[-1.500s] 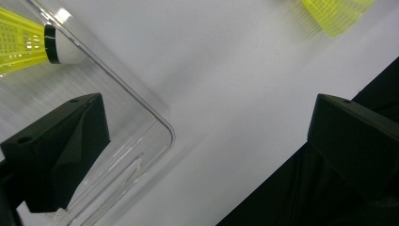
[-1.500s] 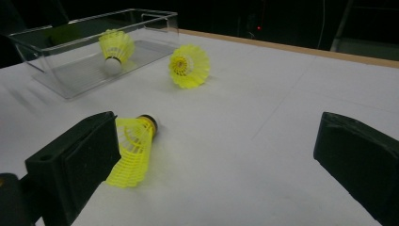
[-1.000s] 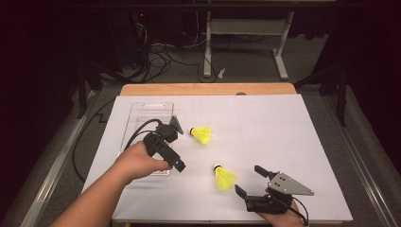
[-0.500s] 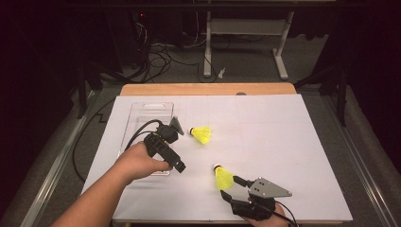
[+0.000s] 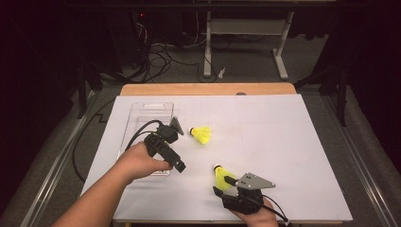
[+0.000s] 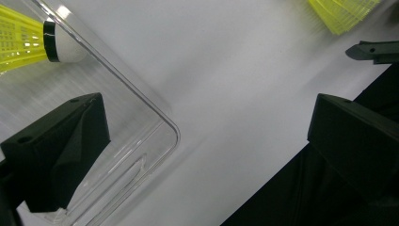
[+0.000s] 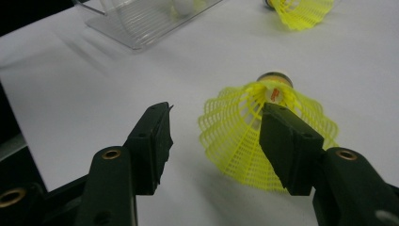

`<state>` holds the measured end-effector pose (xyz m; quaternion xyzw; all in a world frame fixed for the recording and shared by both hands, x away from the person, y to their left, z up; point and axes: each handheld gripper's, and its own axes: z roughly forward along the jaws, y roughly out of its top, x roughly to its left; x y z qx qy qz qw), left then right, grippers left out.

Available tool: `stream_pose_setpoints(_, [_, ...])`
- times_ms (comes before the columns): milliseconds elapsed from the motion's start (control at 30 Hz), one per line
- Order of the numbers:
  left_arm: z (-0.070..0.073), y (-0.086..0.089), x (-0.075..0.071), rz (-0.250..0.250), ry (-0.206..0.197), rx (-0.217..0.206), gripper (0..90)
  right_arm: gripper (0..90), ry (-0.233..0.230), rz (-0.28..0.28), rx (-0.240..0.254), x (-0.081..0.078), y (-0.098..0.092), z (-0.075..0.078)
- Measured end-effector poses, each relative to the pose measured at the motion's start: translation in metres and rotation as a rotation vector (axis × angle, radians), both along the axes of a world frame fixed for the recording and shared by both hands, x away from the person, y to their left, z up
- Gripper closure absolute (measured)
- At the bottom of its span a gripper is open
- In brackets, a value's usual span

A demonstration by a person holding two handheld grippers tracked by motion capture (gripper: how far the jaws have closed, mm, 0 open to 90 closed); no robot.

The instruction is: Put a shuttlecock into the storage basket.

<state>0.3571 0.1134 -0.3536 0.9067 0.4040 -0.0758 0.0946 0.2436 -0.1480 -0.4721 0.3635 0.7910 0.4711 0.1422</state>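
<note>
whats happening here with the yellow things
A person works at a white-covered table with a tool in each hand. The right tool is at the near shuttlecock; its jaws have just been closing, one inside the skirt and one outside it, not yet pinching. The left tool rests over a clear tray, jaws open and holding nothing. A second shuttlecock lies on its side beside the tray.
</note>
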Motion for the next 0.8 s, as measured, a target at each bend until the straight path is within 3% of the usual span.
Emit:
stream_pose_setpoints(133, [-0.003,0.000,0.000,0.000,0.005,-0.006,0.8,45.8,0.036,-0.025,0.000,0.002,0.011,-0.002])
stream_pose_setpoints(267, [-0.005,0.000,-0.001,-0.005,0.008,-0.005,0.8,48.5,-0.007,-0.044,-0.067,0.002,0.019,-0.004])
stream_pose_setpoints(367, [-0.004,0.001,-0.001,-0.002,0.004,-0.009,0.8,53.0,-0.014,-0.069,-0.051,0.003,0.015,-0.001])
stream_pose_setpoints(533, [-0.003,0.003,-0.001,0.000,0.002,-0.006,0.8,65.2,-0.027,-0.071,-0.030,0.005,0.011,0.001])
stream_pose_setpoints(800, [-0.003,0.004,-0.001,0.010,-0.001,-0.002,0.8,86.3,-0.040,-0.075,-0.058,0.003,0.010,0.001])
